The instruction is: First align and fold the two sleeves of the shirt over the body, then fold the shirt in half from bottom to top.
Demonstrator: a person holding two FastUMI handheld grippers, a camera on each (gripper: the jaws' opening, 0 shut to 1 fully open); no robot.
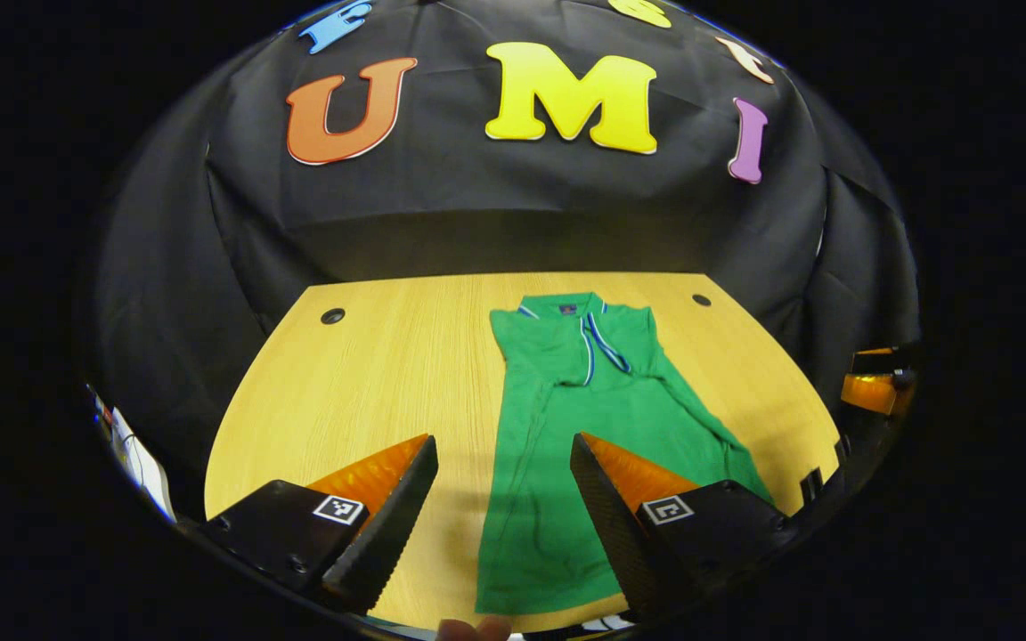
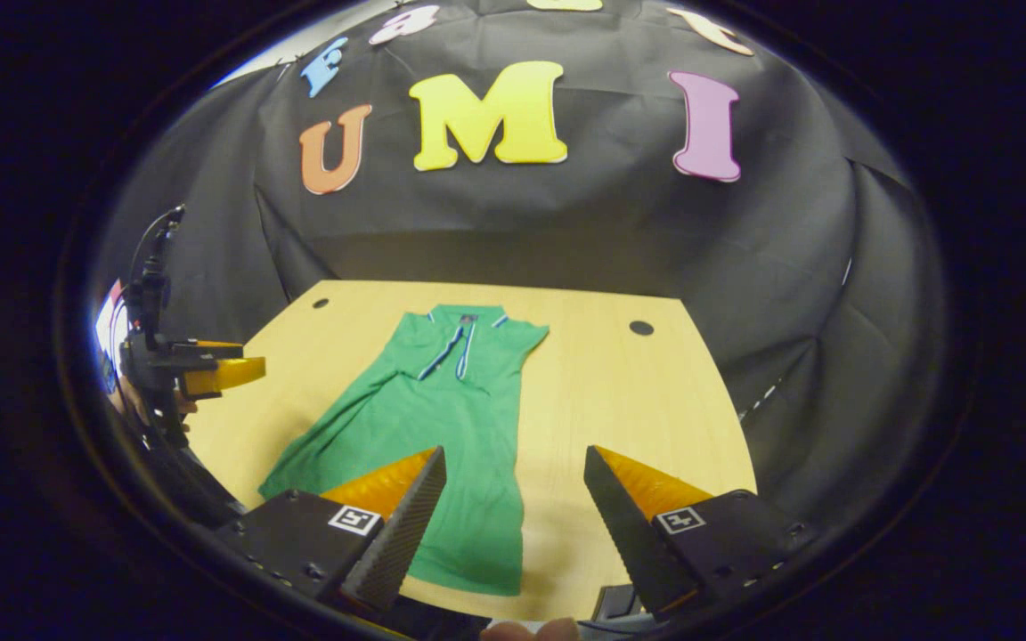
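We take the green shirt (image 1: 602, 445) as our landmark: it lies flat and face up on the wooden table (image 1: 388, 374), collar toward the booth's back wall and hem toward us. As far as we can judge, both sleeves are already folded in over the body, since the shirt reads as a long narrow strip; one folded edge runs as a slanting ridge down from below the collar (image 1: 586, 328) toward the hem on one side. We cannot tell how neatly the sleeves line up beneath that ridge. What is left, in our view, is the second step, bringing the hem up to the collar, which is not yet done: the hem (image 2: 468, 579) lies flat at the near end. Our left gripper (image 1: 504, 472) hovers above the hem end of the shirt with its fingers spread wide, one over the bare table beside the shirt and one over the cloth, gripping nothing. Our right gripper (image 2: 513, 481) hangs likewise near the hem, wide open and empty, one finger over the cloth and the other over the table beside it. In the right gripper view the left gripper (image 2: 210, 372) also shows farther off, beyond the shirt's far side, held in a hand.
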